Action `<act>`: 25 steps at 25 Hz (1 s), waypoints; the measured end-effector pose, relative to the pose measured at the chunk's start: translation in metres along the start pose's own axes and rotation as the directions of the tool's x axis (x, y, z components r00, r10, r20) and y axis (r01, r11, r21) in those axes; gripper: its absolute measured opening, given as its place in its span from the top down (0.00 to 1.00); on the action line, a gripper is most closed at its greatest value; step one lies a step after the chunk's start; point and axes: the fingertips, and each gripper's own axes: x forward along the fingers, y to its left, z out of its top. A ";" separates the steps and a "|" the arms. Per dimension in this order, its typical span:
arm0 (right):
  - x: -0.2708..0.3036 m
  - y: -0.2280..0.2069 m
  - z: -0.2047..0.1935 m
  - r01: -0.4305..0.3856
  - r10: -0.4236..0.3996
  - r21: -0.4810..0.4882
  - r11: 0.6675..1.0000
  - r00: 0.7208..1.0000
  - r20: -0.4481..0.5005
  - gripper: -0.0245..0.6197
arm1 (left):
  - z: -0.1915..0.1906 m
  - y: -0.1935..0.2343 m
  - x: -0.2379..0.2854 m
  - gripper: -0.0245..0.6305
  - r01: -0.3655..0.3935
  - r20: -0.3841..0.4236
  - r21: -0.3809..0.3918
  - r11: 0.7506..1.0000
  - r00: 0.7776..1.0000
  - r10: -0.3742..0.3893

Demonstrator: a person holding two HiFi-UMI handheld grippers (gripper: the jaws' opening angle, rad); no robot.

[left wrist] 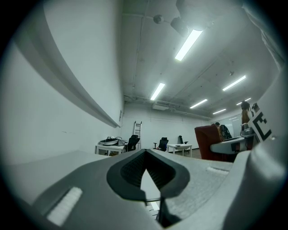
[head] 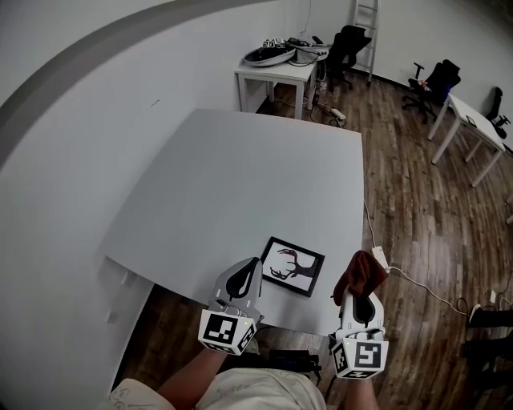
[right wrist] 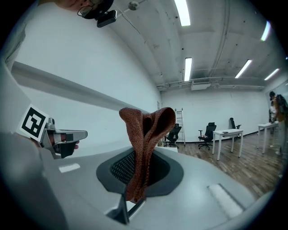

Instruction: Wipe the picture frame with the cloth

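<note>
Head view shows the picture frame (head: pixel 293 267) lying flat on the white surface (head: pixel 240 176), near its front edge. It sits just ahead and to the right of the left gripper (head: pixel 252 268), and ahead and to the left of the right gripper (head: pixel 362 298), so it lies between the two and touches neither. The frame is a thin black rectangle, turned at an angle. It holds a white sheet with a black antlered deer head on it.

The cloth (head: pixel 361 275) is rust-brown and stands up in a bunch from the right gripper's tips, off the right edge of the surface and above the floor. In the right gripper view the cloth (right wrist: pixel 145 134) is a coarse knit folded into a loop. Its lower part is pinched between the ribbed black pads of the closed jaws, and the loop rises above them.

In the left gripper view the left gripper's (left wrist: pixel 145 155) jaws meet at their tips, with nothing between the ribbed pads.

Beyond both grippers the surface is smooth and matte with rounded corners. To the right of the right gripper runs a dark wood-plank floor (head: pixel 433 208). Far ahead stand a small white table (head: pixel 276 76) with gear on it, black office chairs (head: pixel 349 44) and a ladder (head: pixel 365 24).
</note>
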 end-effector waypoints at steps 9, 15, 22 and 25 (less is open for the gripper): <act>-0.002 -0.002 0.005 0.007 -0.007 -0.012 1.000 1.000 0.014 0.87 | 0.000 -0.008 0.000 0.96 0.004 -0.002 0.010 1.000 1.000 -0.004; -0.001 0.004 0.002 -0.002 0.002 -0.021 1.000 1.000 0.008 0.87 | 0.000 -0.008 -0.003 0.96 0.000 0.001 0.017 1.000 1.000 0.000; 0.003 0.010 0.000 -0.014 0.014 -0.030 0.999 1.000 0.000 0.87 | 0.001 -0.011 -0.003 0.96 0.004 0.003 0.013 1.000 1.000 -0.005; 0.005 0.012 -0.001 -0.013 0.013 -0.037 0.999 1.000 0.000 0.87 | 0.000 -0.012 -0.002 0.96 0.008 0.004 0.012 1.000 1.000 -0.008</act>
